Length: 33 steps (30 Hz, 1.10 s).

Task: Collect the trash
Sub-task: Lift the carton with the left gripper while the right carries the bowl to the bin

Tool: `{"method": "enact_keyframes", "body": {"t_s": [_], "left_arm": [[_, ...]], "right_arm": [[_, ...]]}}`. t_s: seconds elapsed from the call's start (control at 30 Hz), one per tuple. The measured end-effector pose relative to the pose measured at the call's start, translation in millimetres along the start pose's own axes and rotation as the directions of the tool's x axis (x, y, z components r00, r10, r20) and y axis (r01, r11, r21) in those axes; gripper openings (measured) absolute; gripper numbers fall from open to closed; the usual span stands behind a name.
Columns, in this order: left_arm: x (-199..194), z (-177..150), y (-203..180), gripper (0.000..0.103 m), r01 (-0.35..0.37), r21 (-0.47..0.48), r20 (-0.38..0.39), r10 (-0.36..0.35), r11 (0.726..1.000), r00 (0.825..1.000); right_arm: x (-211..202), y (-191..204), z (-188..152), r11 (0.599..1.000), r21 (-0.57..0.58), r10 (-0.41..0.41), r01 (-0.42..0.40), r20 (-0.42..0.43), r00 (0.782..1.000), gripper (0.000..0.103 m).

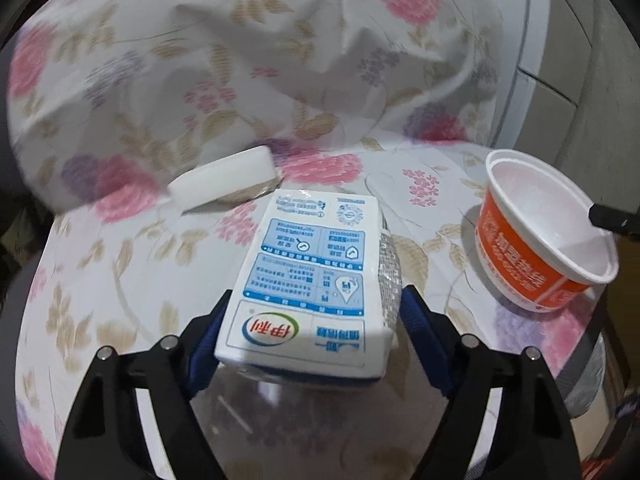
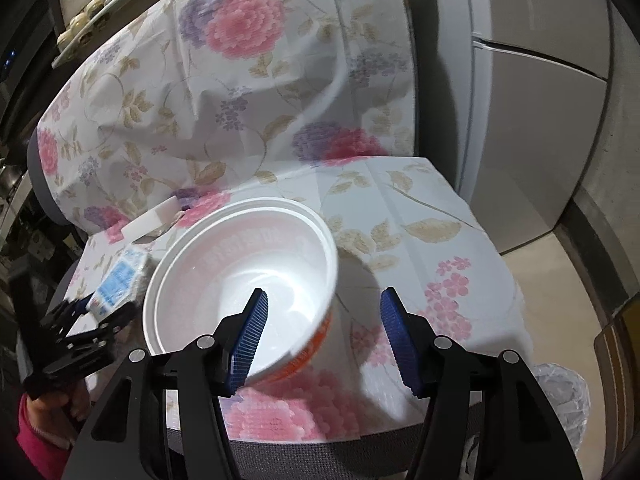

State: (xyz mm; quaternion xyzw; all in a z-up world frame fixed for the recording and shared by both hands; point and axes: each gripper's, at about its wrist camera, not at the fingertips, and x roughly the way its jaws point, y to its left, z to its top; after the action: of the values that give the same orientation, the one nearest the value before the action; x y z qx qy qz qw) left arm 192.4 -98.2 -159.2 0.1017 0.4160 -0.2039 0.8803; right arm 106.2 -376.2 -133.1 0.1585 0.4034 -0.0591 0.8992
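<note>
Floral cloth (image 1: 132, 264) draped over a chair seat and up its backrest, three bits of trash lying on it. Milk carton (image 1: 308, 280) flat on the seat, printed face up, its near end between the blue pads of the left gripper (image 1: 310, 316); left pad against the carton's edge, right pad just beside the silvery side with a sliver of gap, so fingers apart around the carton, not clamped. White block (image 1: 224, 180) farther back, near the fold where seat meets backrest, blurred, well apart from the carton. Orange-and-white bowl (image 1: 540, 240) upright, empty, to the right of the carton, near the seat's edge. From the right wrist view, same bowl (image 2: 240, 280) large in the middle, right gripper (image 2: 324, 312) held above its near rim, left pad (image 2: 250, 336) over the bowl's inside, other pad outside over the cloth; fingers apart, gripping nothing. Left gripper (image 2: 100, 308) visible at far left with the carton (image 2: 120, 280), a hand (image 2: 52, 408) in a pink sleeve (image 2: 40, 444) below it. Clear plastic bag (image 2: 564, 404) low at right, beside the seat.
</note>
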Motion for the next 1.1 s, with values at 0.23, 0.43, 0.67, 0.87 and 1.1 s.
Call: {"method": "enact_keyframes", "body": {"t_s": [0.23, 0.43, 0.67, 0.87, 1.1], "left_arm": [[-35, -13, 12, 0.073, 0.017, -0.115, 0.050, -0.011, 0.993, 0.999], [-63, -14, 18, 0.074, -0.025, -0.162, 0.109, 0.043, 0.987, 0.993], [-75, -15, 16, 0.074, -0.039, -0.169, 0.122, 0.060, 0.985, 0.991], [-87, -18, 11, 0.074, -0.033, -0.182, 0.145, 0.060, 0.983, 0.988], [-96, -19, -28, 0.074, 0.041, -0.139, 0.178, -0.016, 0.989, 0.984]], "right_arm": [[-3, 4, 2, 1.000, 0.002, -0.016, 0.016, 0.018, 1.000, 0.054], [-3, 7, 7, 1.000, -0.007, -0.013, 0.013, 0.018, 1.000, 0.047], [17, 11, 10, 0.996, -0.017, -0.086, 0.086, 0.004, 0.996, 0.008], [-30, -2, 7, 0.998, 0.063, -0.033, 0.024, 0.146, 0.989, 0.005], [-82, -38, -10, 0.994, 0.110, -0.034, 0.011, 0.214, 0.976, 0.005]]}}
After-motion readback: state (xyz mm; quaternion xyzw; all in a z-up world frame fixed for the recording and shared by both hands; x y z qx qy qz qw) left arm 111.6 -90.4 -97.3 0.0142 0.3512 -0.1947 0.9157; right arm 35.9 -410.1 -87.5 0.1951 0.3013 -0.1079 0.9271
